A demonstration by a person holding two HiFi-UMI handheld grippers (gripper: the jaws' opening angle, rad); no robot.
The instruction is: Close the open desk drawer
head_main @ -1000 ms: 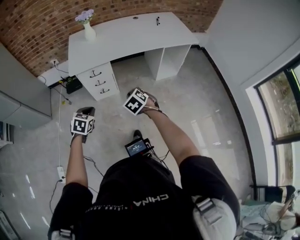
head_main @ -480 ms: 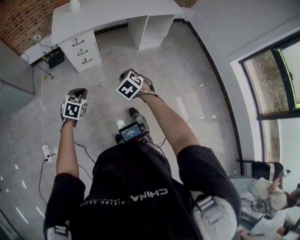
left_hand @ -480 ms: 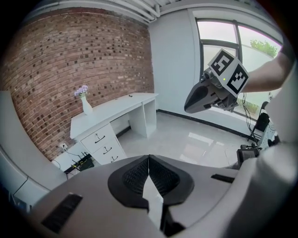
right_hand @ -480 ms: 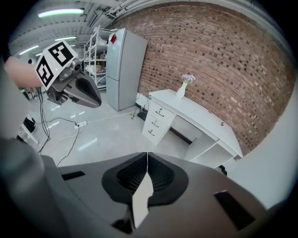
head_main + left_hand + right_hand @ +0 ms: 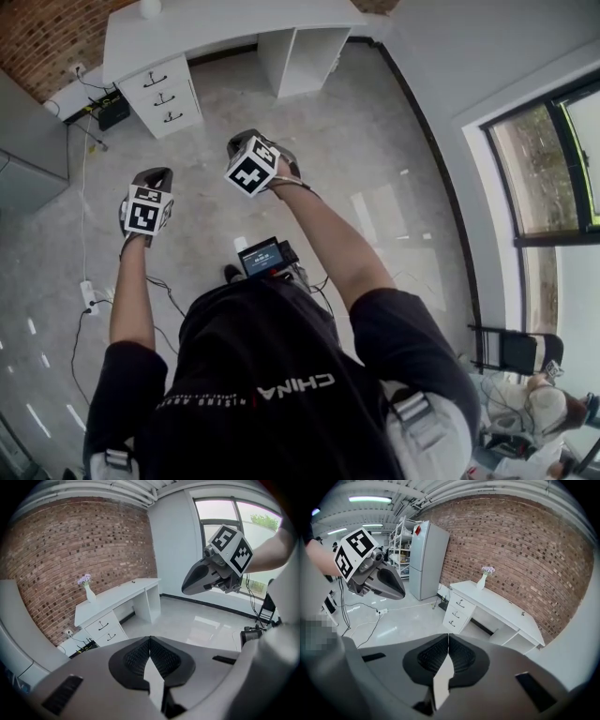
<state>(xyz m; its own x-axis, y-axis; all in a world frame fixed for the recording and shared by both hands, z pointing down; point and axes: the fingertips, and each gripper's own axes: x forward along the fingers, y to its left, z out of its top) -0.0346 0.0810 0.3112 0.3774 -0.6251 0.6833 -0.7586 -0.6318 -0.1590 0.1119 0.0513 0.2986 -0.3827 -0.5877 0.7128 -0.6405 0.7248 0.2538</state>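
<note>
The white desk (image 5: 234,21) stands by the brick wall at the top of the head view, well away from both grippers. Its drawer unit (image 5: 164,96) has three handled fronts that look level with one another from here. The left gripper view shows the same drawers (image 5: 107,627), and they appear again in the right gripper view (image 5: 457,611). My left gripper (image 5: 157,173) is shut and empty, held over bare floor. My right gripper (image 5: 243,139) is also shut and empty, slightly further forward. Each gripper view shows its own jaws (image 5: 150,640) (image 5: 448,639) pressed together.
A vase of flowers (image 5: 482,581) stands on the desk's left end. A grey cabinet (image 5: 425,564) and shelving (image 5: 401,543) stand left of the desk. A power strip (image 5: 89,295) and cables lie on the floor. Windows (image 5: 553,141) and a chair (image 5: 506,352) are to the right.
The desk has slid toward the top edge of the head view, so only the vase's base still shows. Both grippers stay shut and empty in front of the person.
</note>
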